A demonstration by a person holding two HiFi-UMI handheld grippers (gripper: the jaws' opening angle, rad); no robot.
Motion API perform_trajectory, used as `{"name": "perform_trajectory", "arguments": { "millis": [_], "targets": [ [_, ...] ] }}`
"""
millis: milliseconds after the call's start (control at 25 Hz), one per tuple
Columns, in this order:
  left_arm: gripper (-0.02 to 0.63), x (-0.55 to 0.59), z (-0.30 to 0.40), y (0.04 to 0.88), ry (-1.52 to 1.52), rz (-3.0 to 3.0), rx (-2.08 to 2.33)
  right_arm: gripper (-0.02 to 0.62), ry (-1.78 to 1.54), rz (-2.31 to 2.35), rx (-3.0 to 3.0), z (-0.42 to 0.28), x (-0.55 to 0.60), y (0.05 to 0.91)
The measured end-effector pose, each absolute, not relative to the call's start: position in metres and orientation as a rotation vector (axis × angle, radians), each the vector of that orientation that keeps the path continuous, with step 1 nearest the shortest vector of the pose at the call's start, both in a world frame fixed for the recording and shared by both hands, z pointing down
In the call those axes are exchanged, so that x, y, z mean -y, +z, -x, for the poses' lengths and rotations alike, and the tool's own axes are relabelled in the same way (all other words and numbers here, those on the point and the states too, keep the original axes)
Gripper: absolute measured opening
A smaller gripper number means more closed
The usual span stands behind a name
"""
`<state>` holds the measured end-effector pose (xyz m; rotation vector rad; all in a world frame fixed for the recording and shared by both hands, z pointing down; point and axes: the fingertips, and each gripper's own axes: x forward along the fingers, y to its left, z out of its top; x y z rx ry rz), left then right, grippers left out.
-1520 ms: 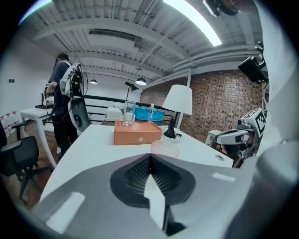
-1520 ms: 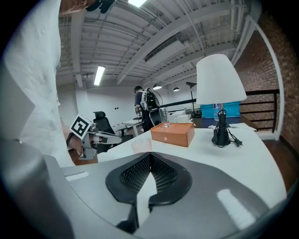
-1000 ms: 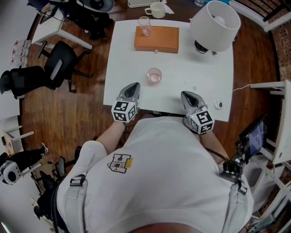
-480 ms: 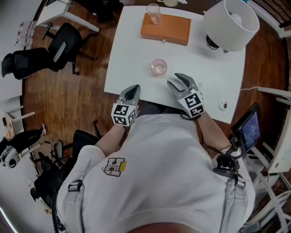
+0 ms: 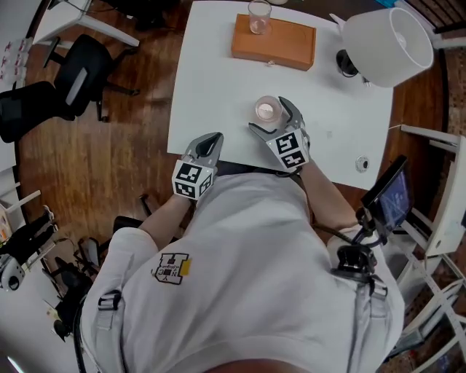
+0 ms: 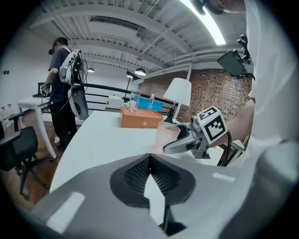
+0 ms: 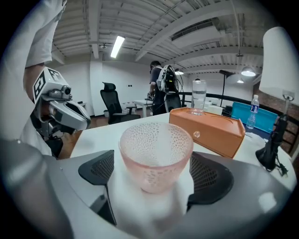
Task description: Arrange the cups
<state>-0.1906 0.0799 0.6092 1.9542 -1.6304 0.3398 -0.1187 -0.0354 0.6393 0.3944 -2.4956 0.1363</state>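
A pink dimpled cup (image 5: 268, 111) stands upright on the white table (image 5: 211, 80). My right gripper (image 5: 271, 116) has just been opening and its jaws now stand wide on either side of the cup (image 7: 155, 154). The pads (image 7: 99, 172) are apart from the cup's wall. A clear glass (image 5: 259, 16) stands on the orange box (image 5: 274, 42) at the far side, and shows behind the cup as the glass (image 7: 198, 97) in the right gripper view. My left gripper (image 5: 207, 140) is shut and empty at the table's near edge.
A white lamp (image 5: 386, 45) stands at the far right of the table. A small round object (image 5: 362, 165) lies near the right edge. Office chairs (image 5: 69, 80) stand on the wooden floor to the left. A person (image 6: 63, 88) stands in the background.
The right gripper has moved forward and left to the pink cup, and its jaws have gone from shut to wide open around it. The left gripper has shifted slightly.
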Motion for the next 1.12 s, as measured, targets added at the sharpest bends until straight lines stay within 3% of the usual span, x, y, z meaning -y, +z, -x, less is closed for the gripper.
{"name": "perform_trajectory", "arguments": {
  "millis": [120,240,680,1120],
  "targets": [
    [0.000,-0.079,0.202,0.615,0.349,-1.974,1.587,0.494,0.126,-0.461,2.456,0.127,0.044,0.650],
    [0.000,-0.076,0.211,0.621,0.360,-2.000,1.545,0.379,0.126,-0.535,2.438,0.130,0.050,0.655],
    [0.000,-0.053,0.212,0.618,0.339,-2.131,1.427,0.371,0.113,-0.621,2.424,0.131,0.054,0.634],
    [0.000,-0.032,0.209,0.608,0.260,-2.152,1.380,0.371,0.067,-0.722,2.520,0.140,0.137,0.529]
  ]
}}
